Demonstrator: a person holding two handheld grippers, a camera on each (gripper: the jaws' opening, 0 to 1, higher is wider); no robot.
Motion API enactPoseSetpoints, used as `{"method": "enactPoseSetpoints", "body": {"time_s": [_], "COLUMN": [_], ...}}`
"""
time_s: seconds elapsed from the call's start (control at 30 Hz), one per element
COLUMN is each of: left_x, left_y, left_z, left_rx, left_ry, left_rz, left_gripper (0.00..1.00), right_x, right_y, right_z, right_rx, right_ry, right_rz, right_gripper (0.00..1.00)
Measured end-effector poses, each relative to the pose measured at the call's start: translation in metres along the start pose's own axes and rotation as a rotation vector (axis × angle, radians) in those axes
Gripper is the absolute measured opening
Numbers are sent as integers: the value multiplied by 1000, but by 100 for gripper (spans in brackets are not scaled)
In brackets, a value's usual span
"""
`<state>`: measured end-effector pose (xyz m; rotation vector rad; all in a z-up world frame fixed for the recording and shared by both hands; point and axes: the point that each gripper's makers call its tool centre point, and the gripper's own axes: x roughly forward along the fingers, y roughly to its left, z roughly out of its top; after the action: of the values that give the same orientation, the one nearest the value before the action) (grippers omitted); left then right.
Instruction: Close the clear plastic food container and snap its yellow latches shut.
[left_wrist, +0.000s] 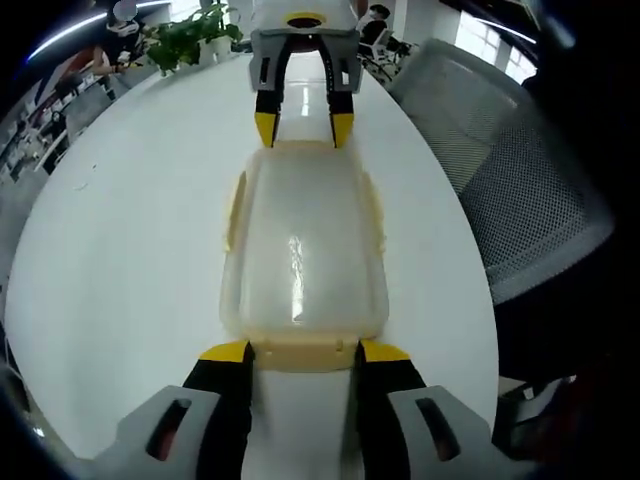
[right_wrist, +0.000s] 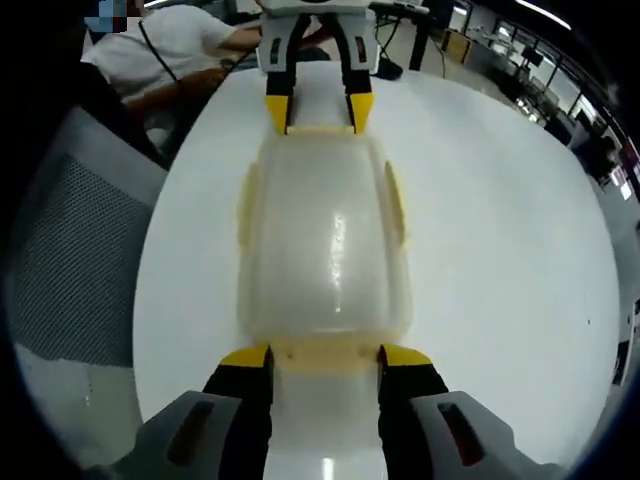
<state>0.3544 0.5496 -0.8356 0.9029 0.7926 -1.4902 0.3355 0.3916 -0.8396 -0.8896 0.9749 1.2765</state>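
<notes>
On the white table (left_wrist: 120, 250) the clear container (left_wrist: 300, 250) lies between us, lid already on; we judge the yellow latches (right_wrist: 395, 205) remain. Our left gripper (left_wrist: 303, 352) and right gripper (right_wrist: 325, 357) stand wide, tips at opposite end latches

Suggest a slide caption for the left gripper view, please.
Two grippers, left gripper and right gripper, bracket the closed container on a white table.

The food container (left_wrist: 303, 245) is cloudy, glossy plastic with pale yellow latches (left_wrist: 302, 352). The table (left_wrist: 130, 250) is smooth, white and faintly shiny. The chair (left_wrist: 520, 190) back is grey mesh cloth. Both grippers have matt black-and-yellow plastic fingers (left_wrist: 228, 352).
</notes>
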Motion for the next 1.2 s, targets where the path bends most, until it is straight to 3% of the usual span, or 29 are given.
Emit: {"method": "enactPoseSetpoints", "body": {"time_s": [0.2, 0.4, 0.63, 0.73, 0.87, 1.2], "left_x": [0, 0, -2, -6, -16, -31], "left_y": [0, -1, -5, -10, -8, -10], "left_z": [0, 0, 1, 7, 15, 25], "left_rx": [-4, -11, -66, -65, -67, -71], "left_ry": [24, 39, 51, 69, 51, 61], "left_rz": [4, 5, 15, 44, 65, 58], "left_gripper": [40, 39, 38, 38, 38, 38], "right_x": [1, -1, -1, -8, -21, -38], "right_y": [-1, -1, -3, -1, -2, 2], "right_z": [0, -1, -1, -1, -1, 5], "right_rx": [-11, 41, 10, -12, -15, -14], "right_ry": [29, -4, -13, -27, -55, -88], "right_rz": [8, -3, -12, -2, 3, 15], "right_gripper": [41, 40, 39, 39, 39, 39]}}
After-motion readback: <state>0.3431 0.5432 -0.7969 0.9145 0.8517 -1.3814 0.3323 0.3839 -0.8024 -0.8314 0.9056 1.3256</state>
